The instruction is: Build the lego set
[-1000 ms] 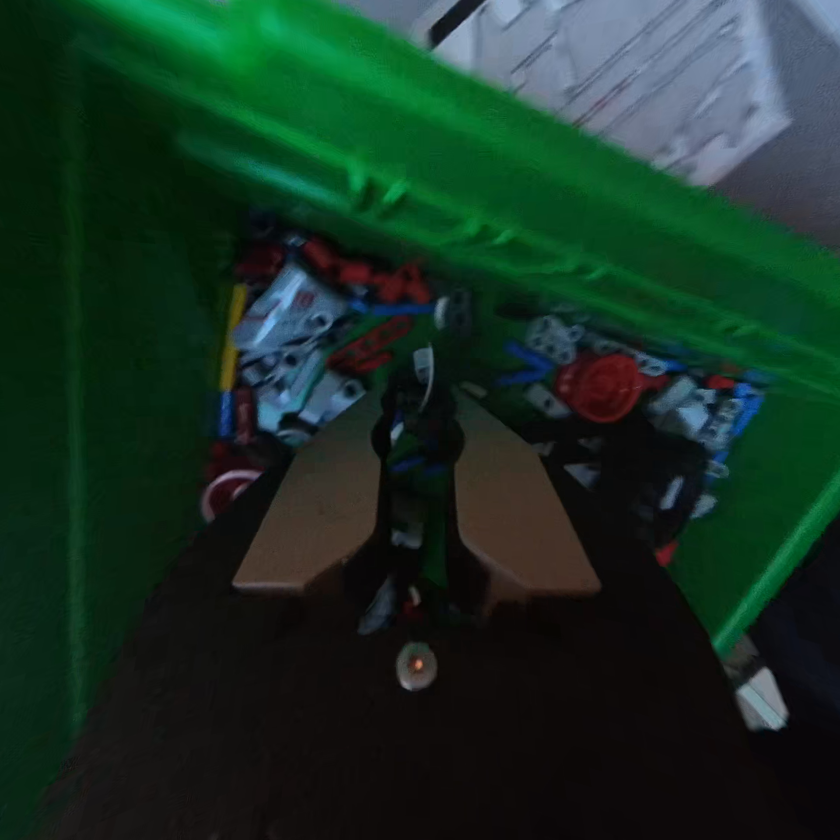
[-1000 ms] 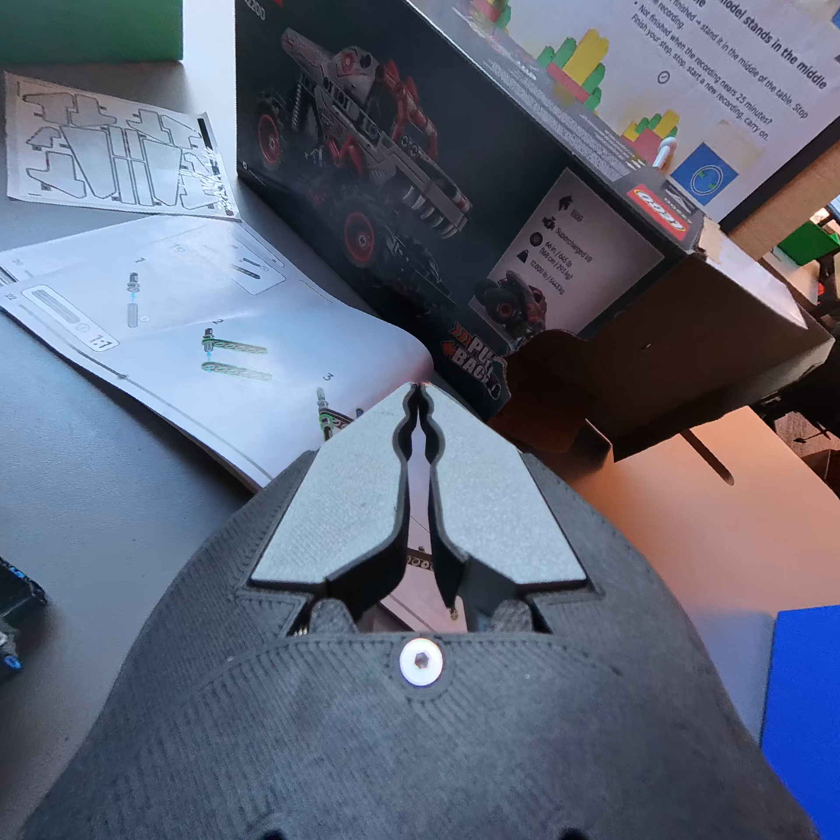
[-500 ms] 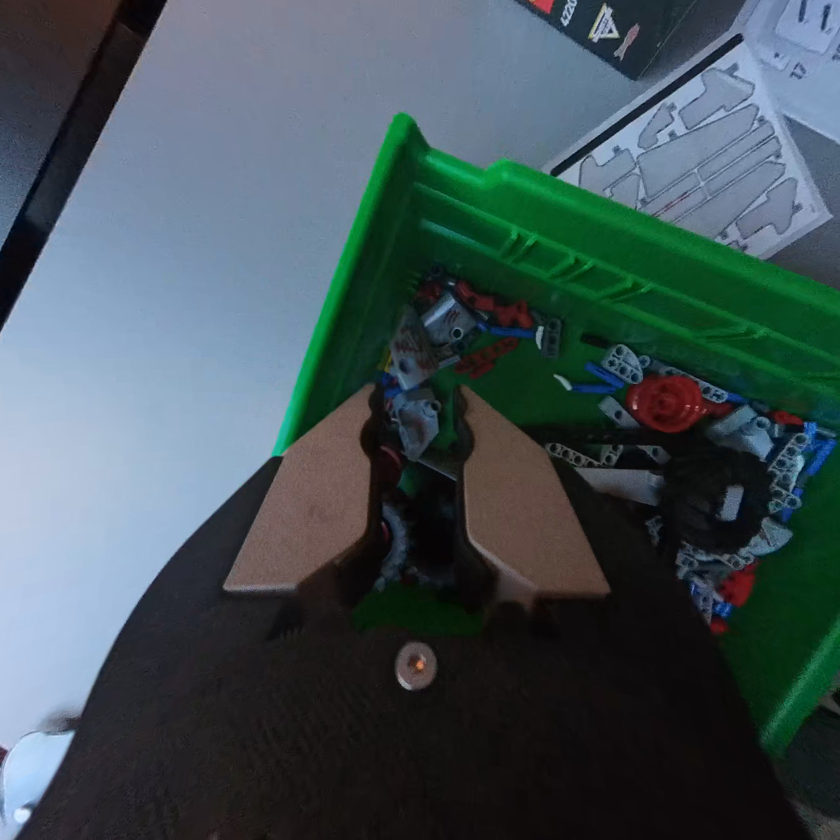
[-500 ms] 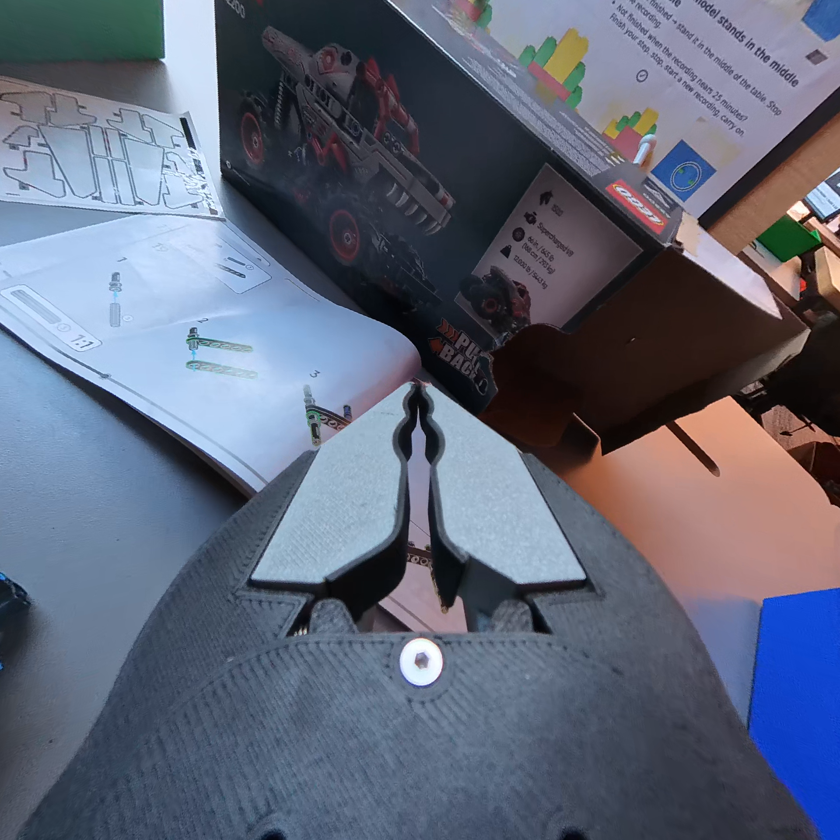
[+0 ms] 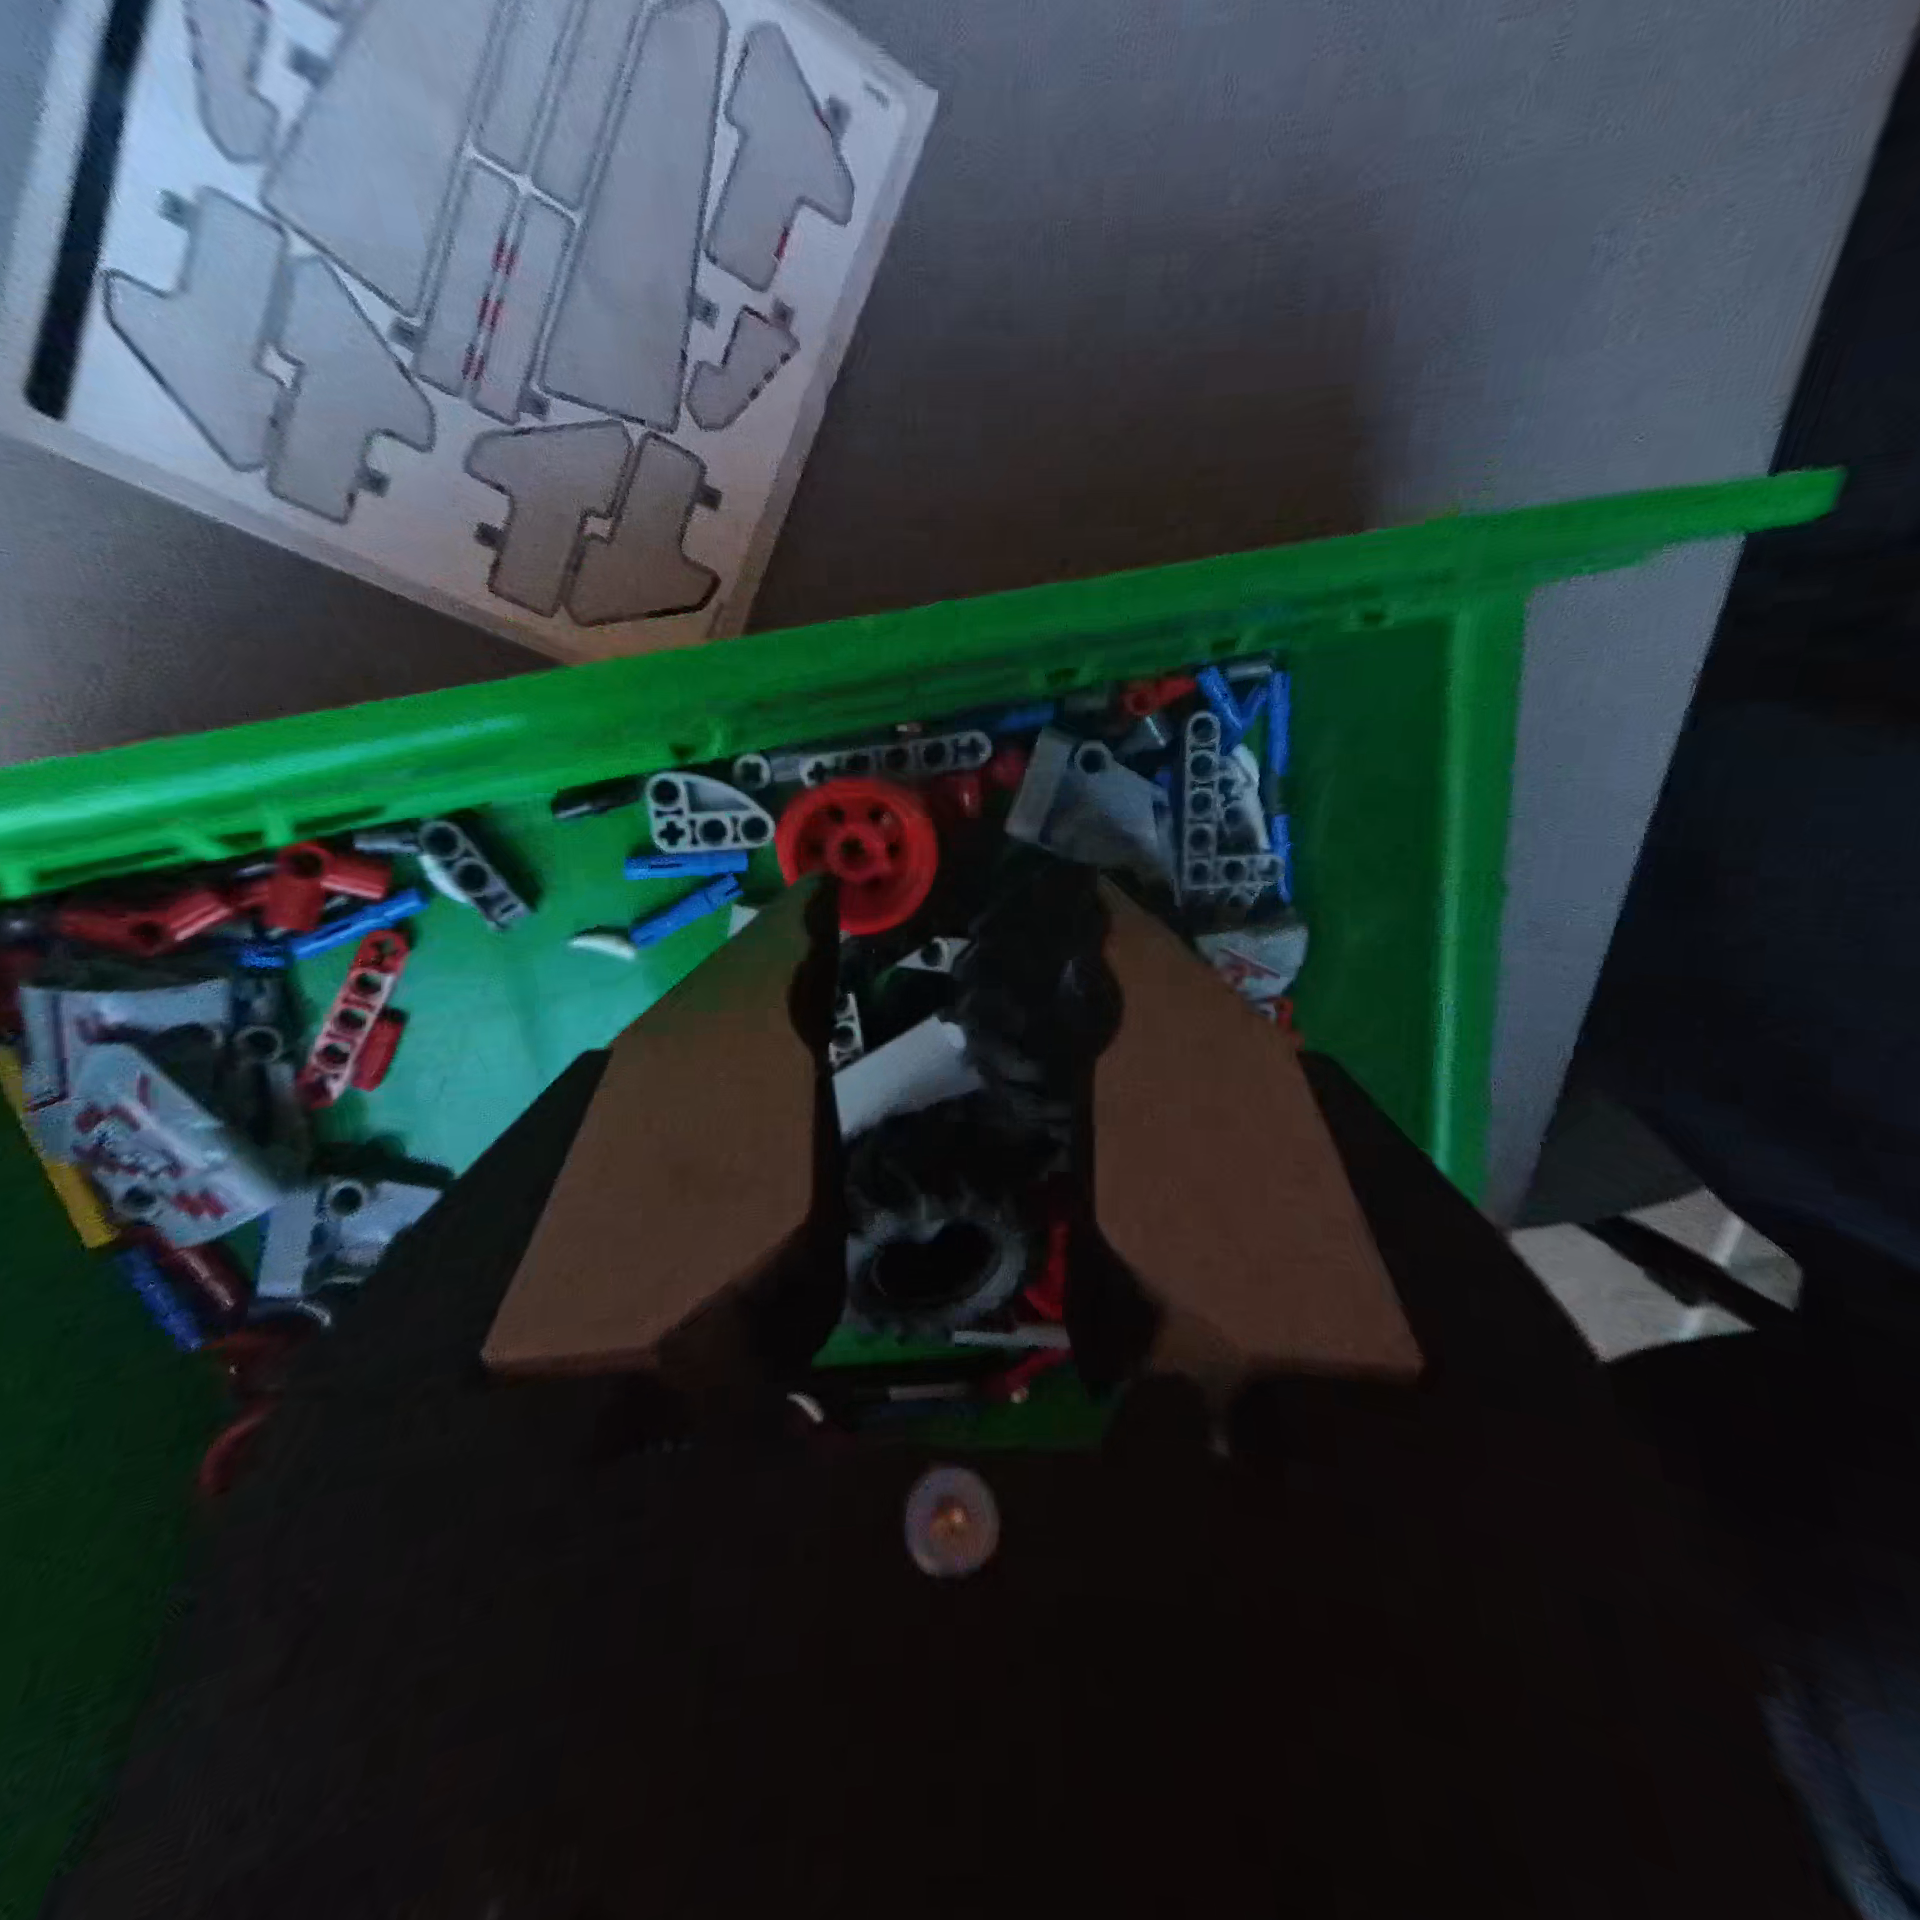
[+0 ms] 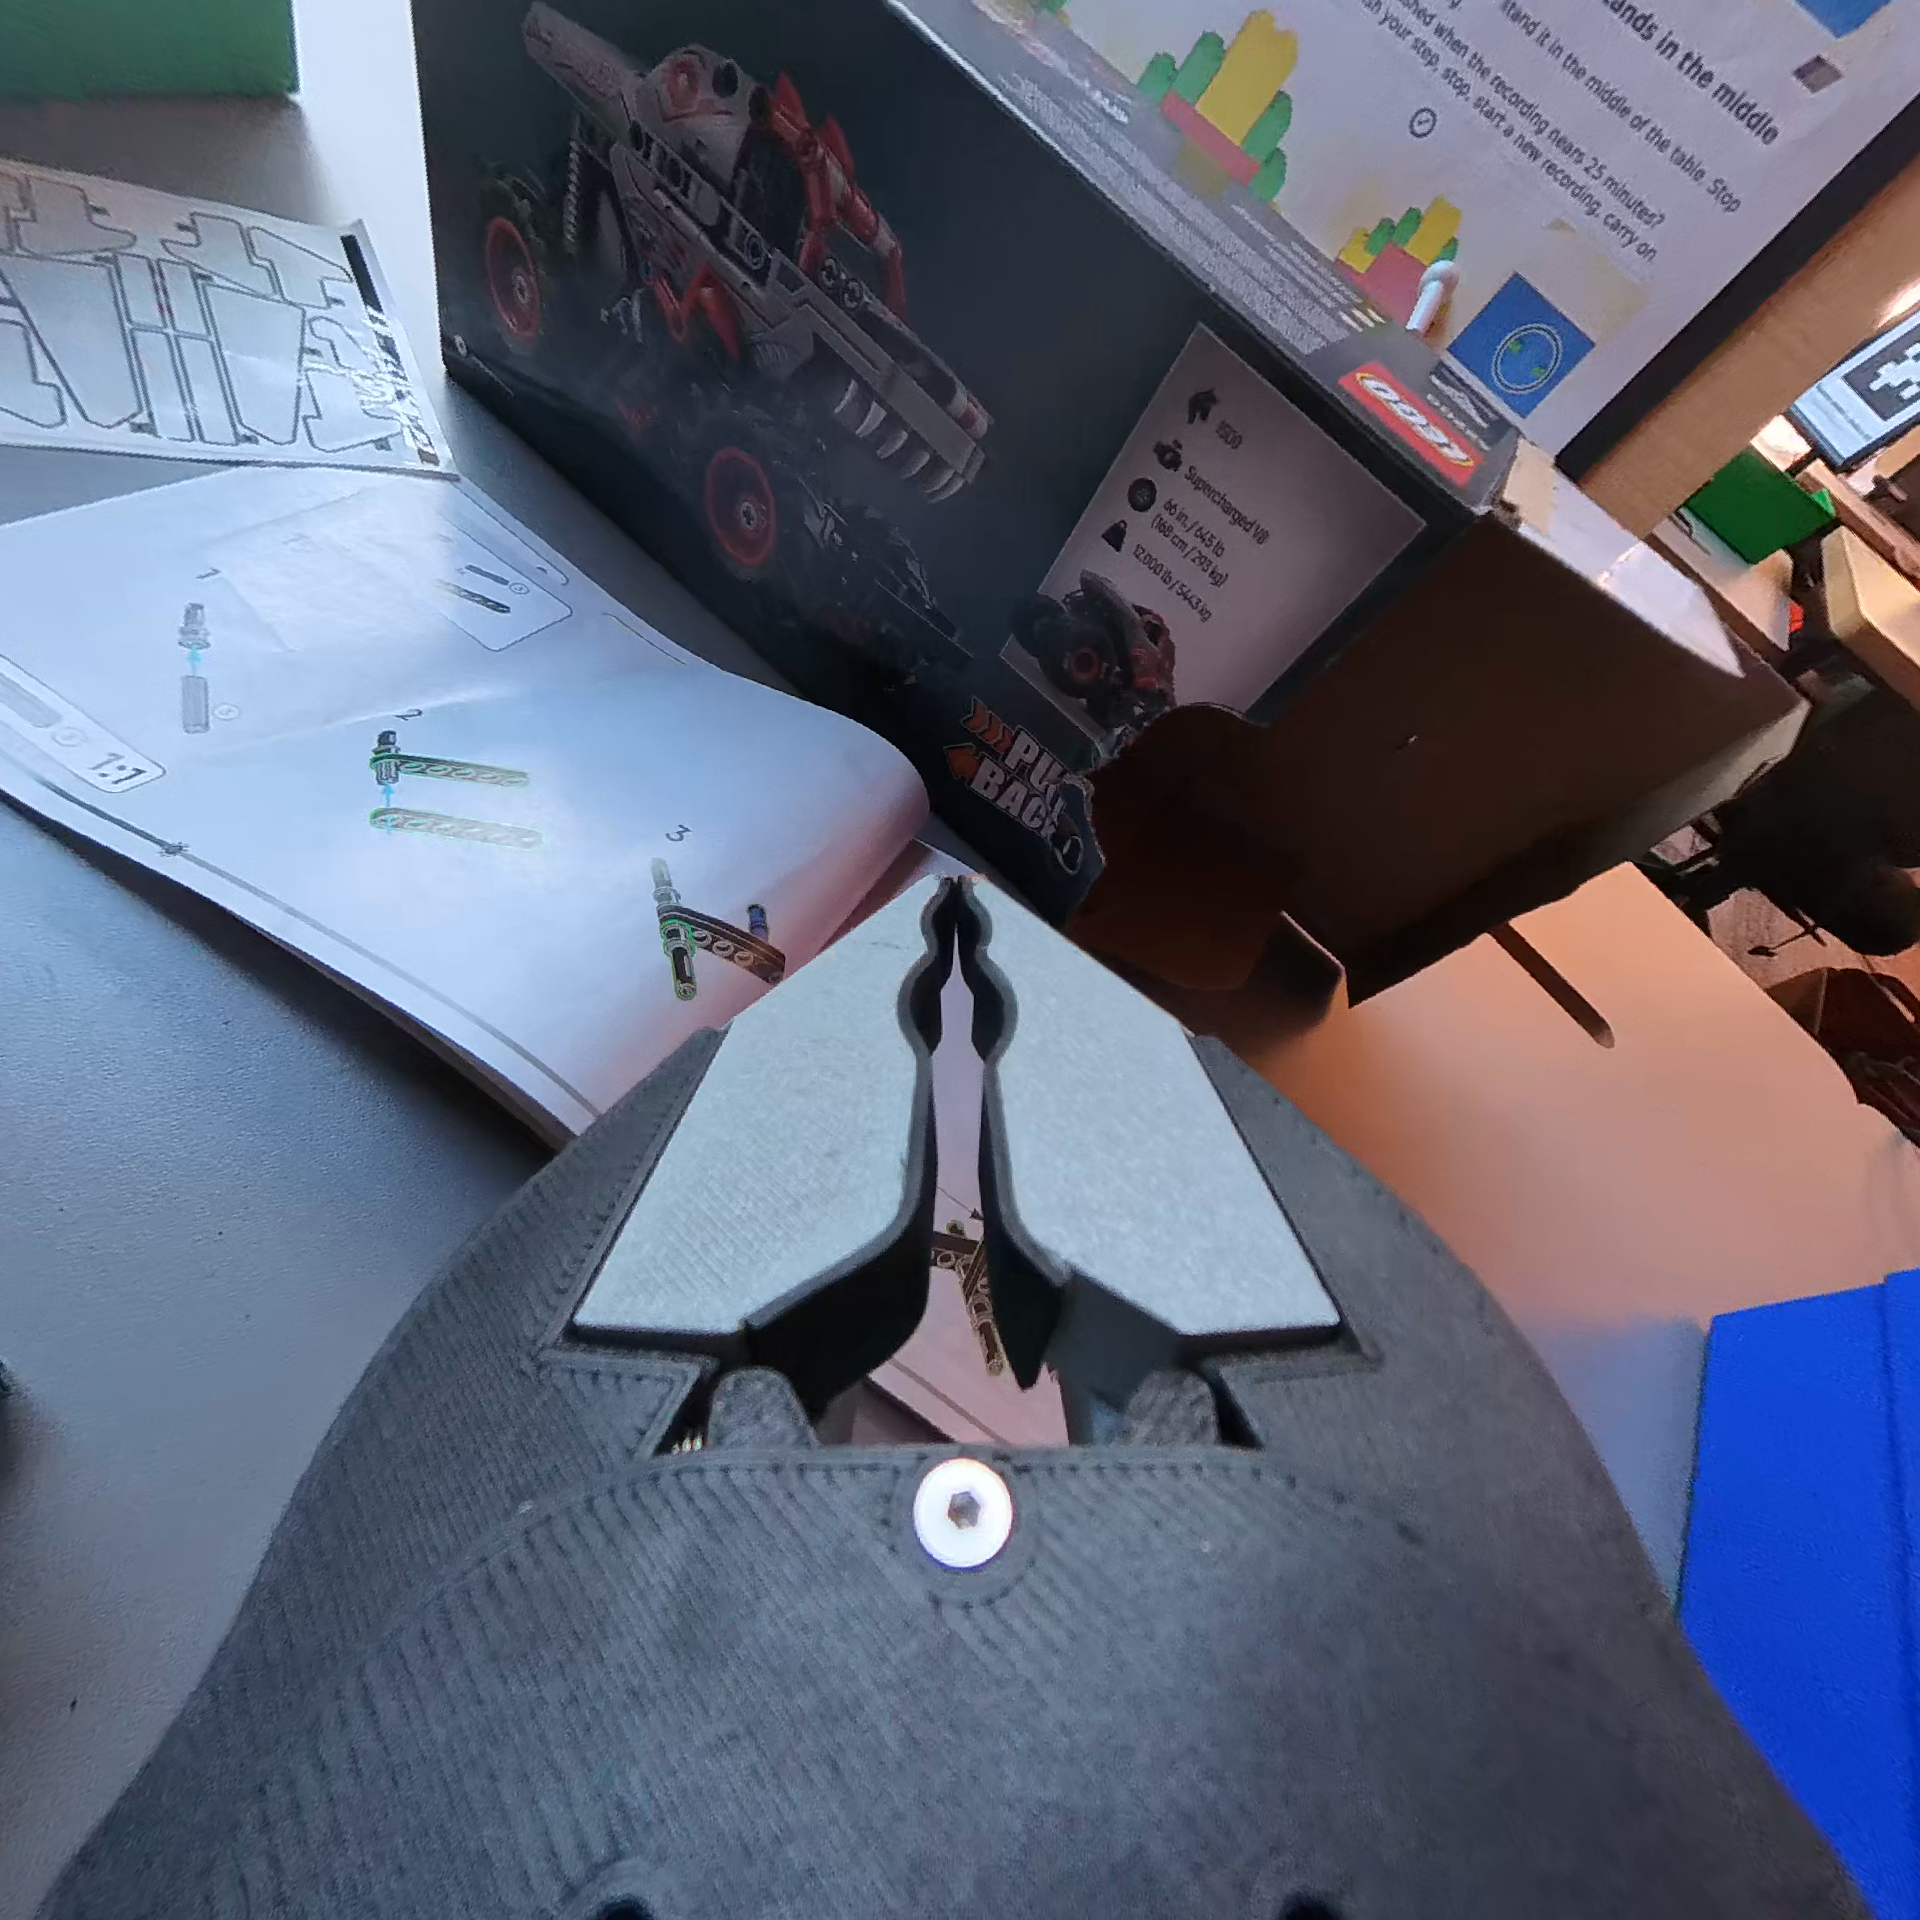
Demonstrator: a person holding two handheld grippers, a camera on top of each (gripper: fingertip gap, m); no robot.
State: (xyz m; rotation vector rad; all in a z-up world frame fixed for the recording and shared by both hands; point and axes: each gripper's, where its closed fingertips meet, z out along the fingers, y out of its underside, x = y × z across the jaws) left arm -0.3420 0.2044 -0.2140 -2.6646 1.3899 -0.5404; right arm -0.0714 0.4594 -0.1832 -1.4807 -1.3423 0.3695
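In the left wrist view, a green bin (image 5: 1382, 914) holds several loose lego parts: a red wheel hub (image 5: 857, 852), grey beams (image 5: 1210, 821), blue pins (image 5: 686, 909) and red connectors (image 5: 353, 1013). My left gripper (image 5: 961, 904) is open over the bin's right part, tips just below the red hub. A black tyre (image 5: 1029, 997) lies between the fingers against the right one; a second tyre (image 5: 925, 1247) lies nearer the palm. My right gripper (image 6: 956, 883) is shut and empty above the open instruction booklet (image 6: 416, 707).
A sticker sheet (image 5: 447, 281) lies on the grey table beyond the bin; it also shows in the right wrist view (image 6: 177, 332). The dark lego box (image 6: 831, 364) stands behind the booklet, with a printed poster (image 6: 1455, 135) behind it. A blue object (image 6: 1818, 1558) is at the right.
My left gripper has swung from the bin's left corner to its right part and its jaws have opened wider. My right gripper stays shut and has shifted only slightly.
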